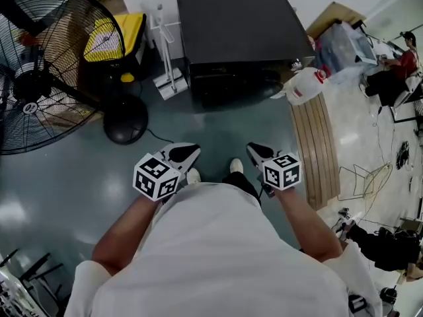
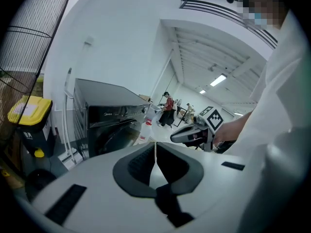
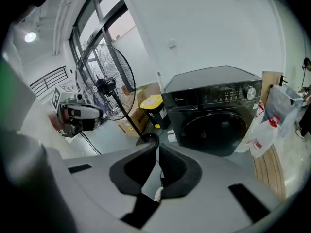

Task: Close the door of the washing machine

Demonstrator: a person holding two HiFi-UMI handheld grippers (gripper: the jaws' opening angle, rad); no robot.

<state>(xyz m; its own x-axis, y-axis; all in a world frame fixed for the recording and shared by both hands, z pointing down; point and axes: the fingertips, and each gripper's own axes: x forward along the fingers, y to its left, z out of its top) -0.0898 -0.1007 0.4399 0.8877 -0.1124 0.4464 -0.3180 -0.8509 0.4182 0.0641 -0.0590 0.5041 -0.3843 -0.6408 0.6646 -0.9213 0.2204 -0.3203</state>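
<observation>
The black front-loading washing machine point(image 1: 234, 25) stands against the far wall. In the right gripper view its round door point(image 3: 218, 130) lies flush with the front, closed. Both grippers hang close to the person's body, well back from the machine. My left gripper point(image 1: 192, 152) has its jaws touching at the tips point(image 2: 155, 147), with nothing between them. My right gripper point(image 1: 254, 149) shows a thin slit between its pads point(image 3: 158, 149), and they hold nothing. Each gripper appears in the other's view: the right gripper point(image 2: 187, 135) and the left gripper point(image 3: 80, 111).
A large black floor fan point(image 1: 39, 65) with a round base point(image 1: 125, 119) stands to the left. A yellow-lidded bin point(image 1: 112, 38) and a white stand point(image 1: 168, 65) sit beside the machine. A white jug point(image 1: 305, 84) and a wooden pallet point(image 1: 317, 144) lie to the right. A person point(image 1: 400, 61) sits at far right.
</observation>
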